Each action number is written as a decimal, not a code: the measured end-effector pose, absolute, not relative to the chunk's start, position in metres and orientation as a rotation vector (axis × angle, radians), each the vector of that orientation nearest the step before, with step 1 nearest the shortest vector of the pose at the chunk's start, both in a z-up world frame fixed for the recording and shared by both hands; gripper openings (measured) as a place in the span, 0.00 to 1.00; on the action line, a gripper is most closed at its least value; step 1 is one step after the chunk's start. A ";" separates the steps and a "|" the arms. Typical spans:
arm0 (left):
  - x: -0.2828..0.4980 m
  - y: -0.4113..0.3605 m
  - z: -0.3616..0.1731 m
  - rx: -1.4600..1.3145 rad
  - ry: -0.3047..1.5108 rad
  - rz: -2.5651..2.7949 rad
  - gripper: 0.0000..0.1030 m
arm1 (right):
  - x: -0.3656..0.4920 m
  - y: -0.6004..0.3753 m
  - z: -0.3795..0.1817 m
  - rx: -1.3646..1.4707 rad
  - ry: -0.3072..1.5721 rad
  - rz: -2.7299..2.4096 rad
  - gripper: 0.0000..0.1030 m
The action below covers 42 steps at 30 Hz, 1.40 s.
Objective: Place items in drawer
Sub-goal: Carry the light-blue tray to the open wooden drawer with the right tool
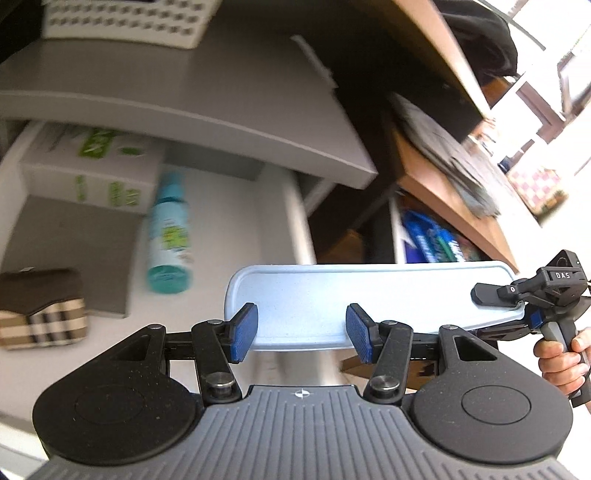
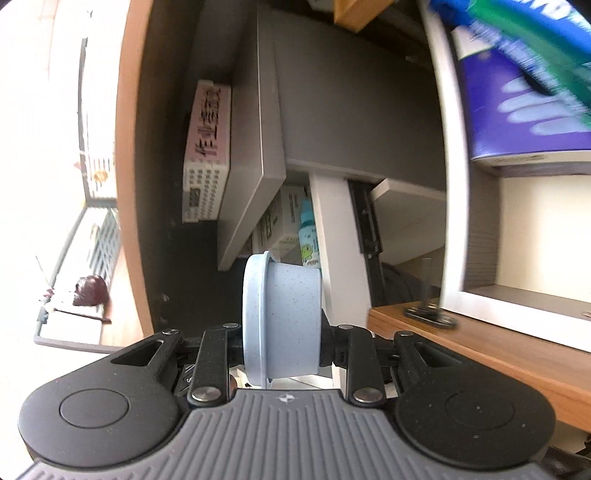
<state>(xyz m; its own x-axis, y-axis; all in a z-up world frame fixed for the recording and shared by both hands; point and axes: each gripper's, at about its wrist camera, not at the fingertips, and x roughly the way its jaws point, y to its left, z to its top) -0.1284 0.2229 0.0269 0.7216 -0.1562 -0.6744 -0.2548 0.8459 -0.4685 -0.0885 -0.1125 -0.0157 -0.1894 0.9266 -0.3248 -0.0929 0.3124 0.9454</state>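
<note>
A pale blue lidded container (image 1: 354, 295) hangs level over the right side of an open white drawer (image 1: 236, 221). My right gripper (image 1: 506, 306) is shut on its right end, with a hand on the grip. In the right wrist view the container (image 2: 291, 314) shows end-on, lid to the left, clamped in my right gripper (image 2: 282, 347). My left gripper (image 1: 301, 332) is open, its blue pads (image 1: 243, 332) level with the container's near edge and apart from it. In the drawer lie a teal bottle (image 1: 170, 236), a green-and-white box (image 1: 92, 166), a grey notebook (image 1: 74, 251) and a brown plaid wallet (image 1: 40, 310).
A grey cabinet top (image 1: 184, 88) overhangs the drawer and carries a white perforated basket (image 1: 122, 22). A wooden desk (image 1: 454, 192) stands on the right with blue and purple packages (image 1: 424, 240) beneath. A purple box (image 2: 524, 110) and a wooden shelf (image 2: 480, 350) are close on the right.
</note>
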 end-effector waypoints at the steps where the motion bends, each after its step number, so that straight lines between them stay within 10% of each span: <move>1: -0.124 0.218 0.029 -0.568 0.771 0.043 0.55 | -0.087 -0.122 -0.014 0.829 1.436 1.124 0.29; 42: -0.001 0.085 0.027 -0.458 0.846 -0.178 0.59 | -0.048 -0.360 -0.042 0.914 1.357 0.805 0.29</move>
<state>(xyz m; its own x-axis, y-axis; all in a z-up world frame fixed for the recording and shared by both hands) -0.0006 0.0846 0.0272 0.6554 -0.3296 -0.6795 -0.0277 0.8887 -0.4577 -0.0481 -0.3603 -0.0419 0.0638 0.8940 -0.4435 0.0390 0.4418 0.8962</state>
